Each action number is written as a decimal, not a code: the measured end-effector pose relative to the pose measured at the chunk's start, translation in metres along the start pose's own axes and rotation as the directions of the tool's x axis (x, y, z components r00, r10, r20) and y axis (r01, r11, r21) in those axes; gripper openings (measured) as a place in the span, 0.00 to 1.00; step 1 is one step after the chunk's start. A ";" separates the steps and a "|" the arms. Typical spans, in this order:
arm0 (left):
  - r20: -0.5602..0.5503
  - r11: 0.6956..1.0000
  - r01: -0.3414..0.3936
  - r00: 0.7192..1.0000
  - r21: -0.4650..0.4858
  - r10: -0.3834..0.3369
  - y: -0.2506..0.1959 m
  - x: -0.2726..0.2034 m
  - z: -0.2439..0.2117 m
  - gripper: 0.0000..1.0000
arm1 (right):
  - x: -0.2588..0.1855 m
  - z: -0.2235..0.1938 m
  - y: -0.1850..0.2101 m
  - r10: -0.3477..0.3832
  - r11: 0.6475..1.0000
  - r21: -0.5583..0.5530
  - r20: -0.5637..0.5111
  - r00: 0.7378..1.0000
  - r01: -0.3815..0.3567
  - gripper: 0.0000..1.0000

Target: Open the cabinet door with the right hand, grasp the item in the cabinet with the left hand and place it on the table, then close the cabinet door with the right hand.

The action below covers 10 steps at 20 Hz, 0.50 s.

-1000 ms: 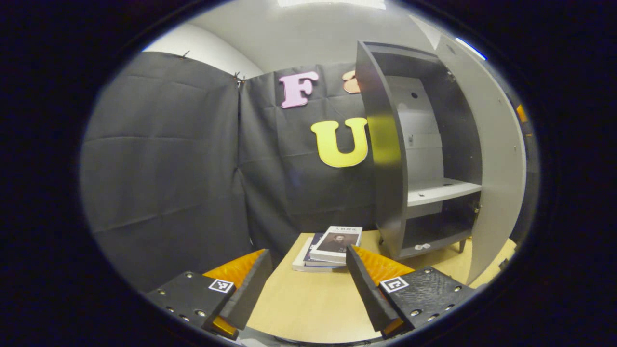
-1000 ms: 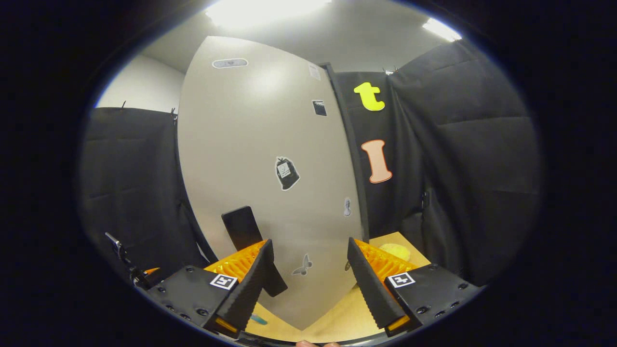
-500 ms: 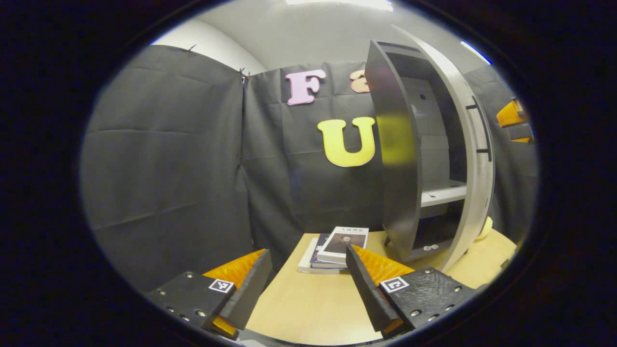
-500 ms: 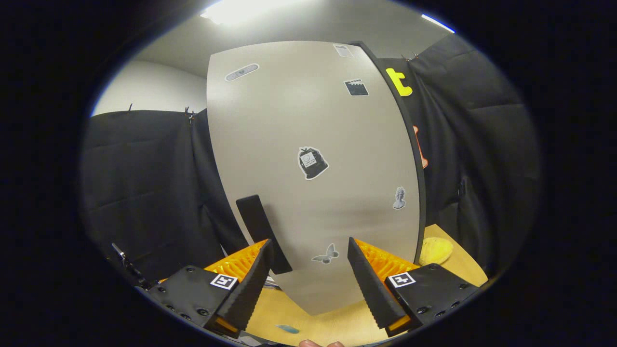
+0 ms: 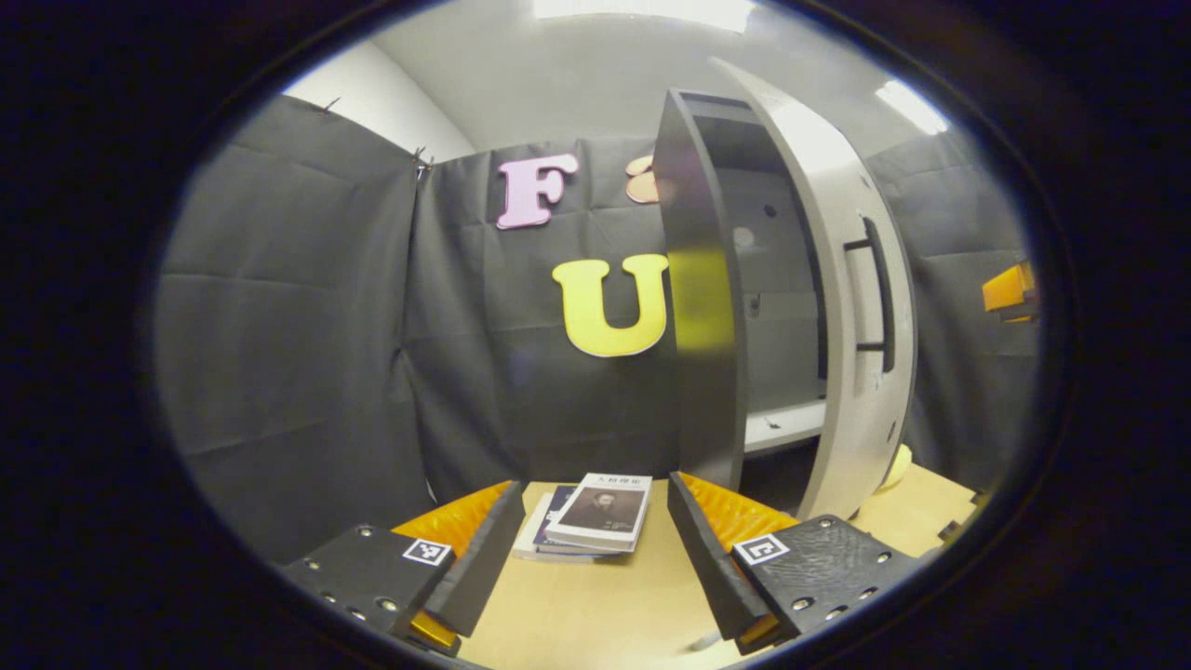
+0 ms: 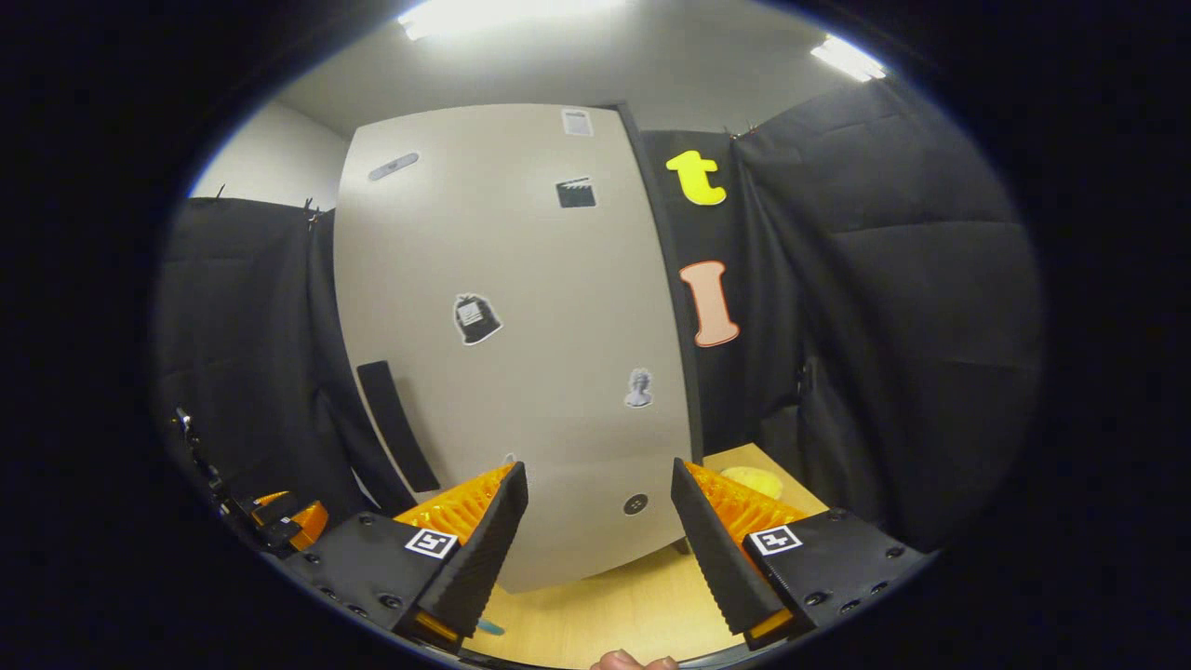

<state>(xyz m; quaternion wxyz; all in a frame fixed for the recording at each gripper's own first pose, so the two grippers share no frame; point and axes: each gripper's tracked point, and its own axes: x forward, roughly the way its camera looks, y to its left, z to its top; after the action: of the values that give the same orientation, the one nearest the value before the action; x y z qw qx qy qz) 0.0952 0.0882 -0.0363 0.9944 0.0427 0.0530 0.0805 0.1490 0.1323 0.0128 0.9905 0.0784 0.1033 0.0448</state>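
The cabinet (image 5: 707,307) stands at my left view's one o'clock, its door (image 6: 521,344) ajar, books (image 5: 586,516) on the desk (image 5: 595,614) between my left fingers (image 5: 479,558), spread empty like my right fingers (image 6: 479,549).

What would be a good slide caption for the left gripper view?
Open left gripper over a wooden table, facing stacked books beside a dark cabinet with its pale door partly ajar.
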 end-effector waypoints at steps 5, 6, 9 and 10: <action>0.017 0.998 -0.012 1.000 -0.067 0.014 -0.038 -0.008 0.033 0.92 | -0.019 0.013 -0.068 -0.057 0.995 -0.084 0.048 0.997 0.061 0.98; 0.015 0.998 -0.011 1.000 -0.066 0.012 -0.045 -0.010 0.039 0.92 | -0.021 0.013 -0.075 -0.046 0.994 -0.092 0.050 0.998 0.050 0.98; 0.000 0.998 -0.039 0.999 -0.045 0.039 -0.062 -0.018 0.052 0.92 | -0.022 0.014 -0.098 -0.006 0.994 -0.113 0.050 0.999 0.012 0.98; 0.006 0.998 -0.044 0.999 -0.045 0.045 -0.070 -0.022 0.057 0.92 | -0.020 0.015 -0.107 0.001 0.992 -0.123 0.048 0.999 0.005 0.98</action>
<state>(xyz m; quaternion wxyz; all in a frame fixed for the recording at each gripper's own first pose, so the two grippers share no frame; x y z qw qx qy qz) 0.0912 0.0109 0.0162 0.9933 0.0219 0.0466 0.1036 0.1405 0.0229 0.0135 0.9957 0.0179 0.0767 0.0482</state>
